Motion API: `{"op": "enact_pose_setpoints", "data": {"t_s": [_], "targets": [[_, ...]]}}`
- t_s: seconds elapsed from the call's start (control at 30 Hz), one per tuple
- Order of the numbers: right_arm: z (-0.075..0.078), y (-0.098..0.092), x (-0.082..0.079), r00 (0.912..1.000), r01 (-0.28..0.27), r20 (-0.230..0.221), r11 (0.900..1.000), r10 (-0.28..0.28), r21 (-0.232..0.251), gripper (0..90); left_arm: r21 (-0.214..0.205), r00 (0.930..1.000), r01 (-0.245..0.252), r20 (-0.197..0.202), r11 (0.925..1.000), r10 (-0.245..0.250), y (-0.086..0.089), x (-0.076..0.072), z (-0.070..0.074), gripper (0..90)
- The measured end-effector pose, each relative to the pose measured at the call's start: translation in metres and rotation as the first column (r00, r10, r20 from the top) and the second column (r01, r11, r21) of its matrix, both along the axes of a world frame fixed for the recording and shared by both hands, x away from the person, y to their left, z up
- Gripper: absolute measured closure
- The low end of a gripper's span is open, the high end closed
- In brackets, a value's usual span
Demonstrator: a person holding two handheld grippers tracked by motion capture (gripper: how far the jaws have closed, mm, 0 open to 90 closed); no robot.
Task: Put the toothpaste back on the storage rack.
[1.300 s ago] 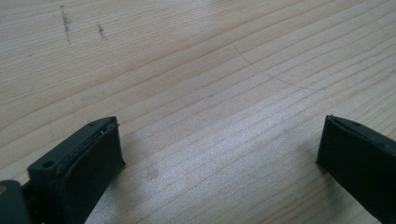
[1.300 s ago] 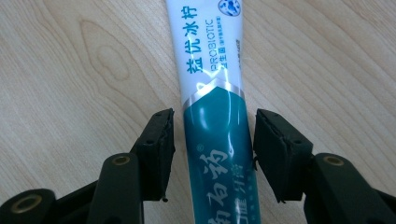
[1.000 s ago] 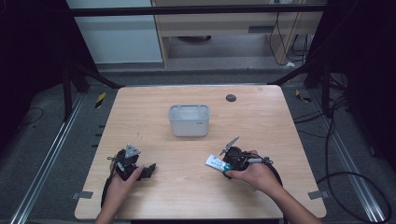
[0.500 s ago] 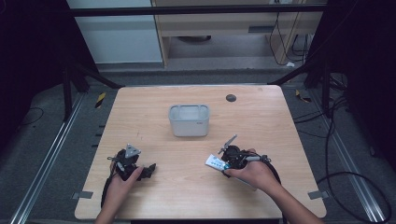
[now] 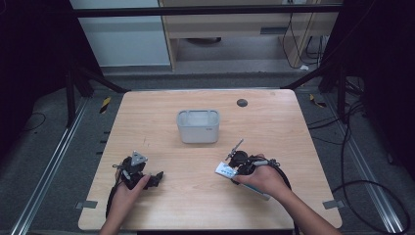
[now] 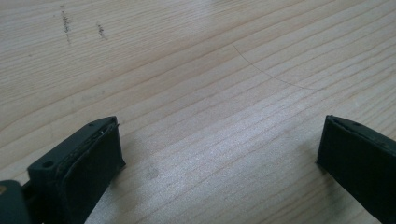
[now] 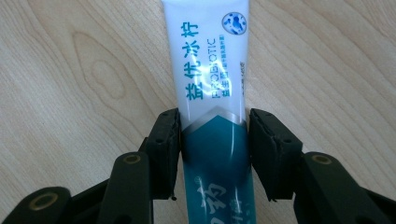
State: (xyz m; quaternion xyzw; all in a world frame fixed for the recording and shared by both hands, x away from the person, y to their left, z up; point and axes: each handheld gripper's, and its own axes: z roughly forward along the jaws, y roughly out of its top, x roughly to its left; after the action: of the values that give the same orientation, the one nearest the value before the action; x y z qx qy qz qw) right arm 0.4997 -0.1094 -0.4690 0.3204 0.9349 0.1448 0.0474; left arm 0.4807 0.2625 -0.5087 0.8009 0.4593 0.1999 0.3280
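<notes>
My right tongs clamping the toothpaste tube, left tongs spread open, grey bin at twelve o'clock, nothing between.

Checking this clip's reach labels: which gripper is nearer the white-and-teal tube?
Right. The right gripper has its jaws on either side of the tube, pads against it. The left gripper rests far across the table, jaws open over bare wood.

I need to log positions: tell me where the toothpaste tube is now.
The toothpaste tube lies on the table between the right gripper jaws, front right in the high view, nearer the person than the grey container.
</notes>
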Motion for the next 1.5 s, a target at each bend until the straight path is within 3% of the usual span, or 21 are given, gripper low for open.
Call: {"op": "enact_pose_setpoints", "data": {"t_s": [0.8,1.13,1.5], "targets": [[0.003,0.002,-0.001,0.9987,-0.027,0.042,0.9992,0.028,-0.029,65.8,0.0,1.0,0.005,0.004,1.0,-0.005,-0.001,0.0,0.0,0.0],[0.009,-0.003,0.0,0.999,-0.023,0.039,0.9997,0.023,0.004,76.3,0.0,1.0,0.006,0.003,1.0,-0.006,-0.001,0.0,0.0,0.0],[0.015,-0.009,0.002,0.9991,-0.012,0.041,0.9997,0.011,0.02,78.4,0.0,1.0,0.006,0.003,1.0,-0.006,-0.001,0.0,0.0,0.0]]}}
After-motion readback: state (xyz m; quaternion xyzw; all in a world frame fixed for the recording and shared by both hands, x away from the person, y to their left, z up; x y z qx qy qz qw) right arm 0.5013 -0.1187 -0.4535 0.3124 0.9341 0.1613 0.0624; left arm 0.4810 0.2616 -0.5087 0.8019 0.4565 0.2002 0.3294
